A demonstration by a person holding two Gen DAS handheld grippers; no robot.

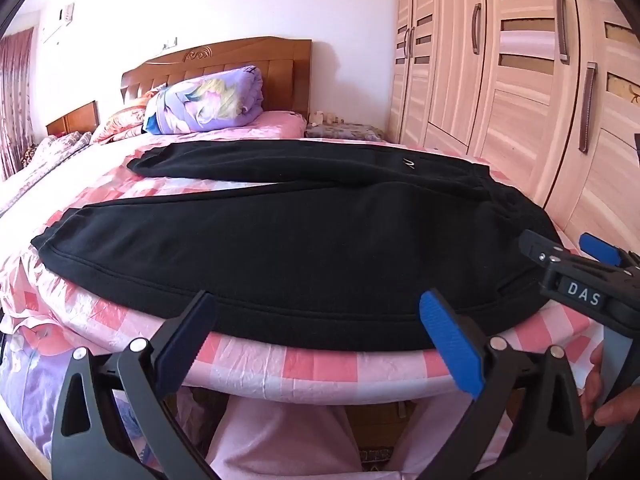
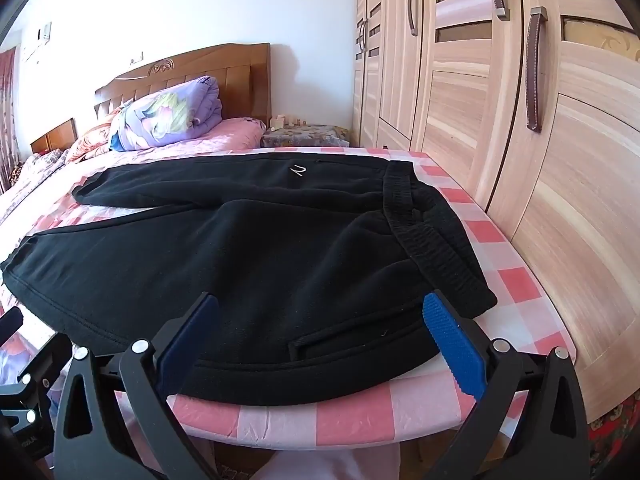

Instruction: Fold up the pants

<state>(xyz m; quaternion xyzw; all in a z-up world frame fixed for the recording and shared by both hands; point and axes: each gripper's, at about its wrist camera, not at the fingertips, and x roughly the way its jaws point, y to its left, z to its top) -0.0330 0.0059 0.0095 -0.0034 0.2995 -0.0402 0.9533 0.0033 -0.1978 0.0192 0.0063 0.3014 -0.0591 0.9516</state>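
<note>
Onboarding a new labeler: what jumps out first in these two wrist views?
The black pants dominate, spread flat across the pink checked bed, waistband toward the wardrobe, both legs running left. Both grippers, left and right, are open at the near edge of the pants, holding nothing. Behind, a folded purple quilt rests against the wooden headboard.
</note>
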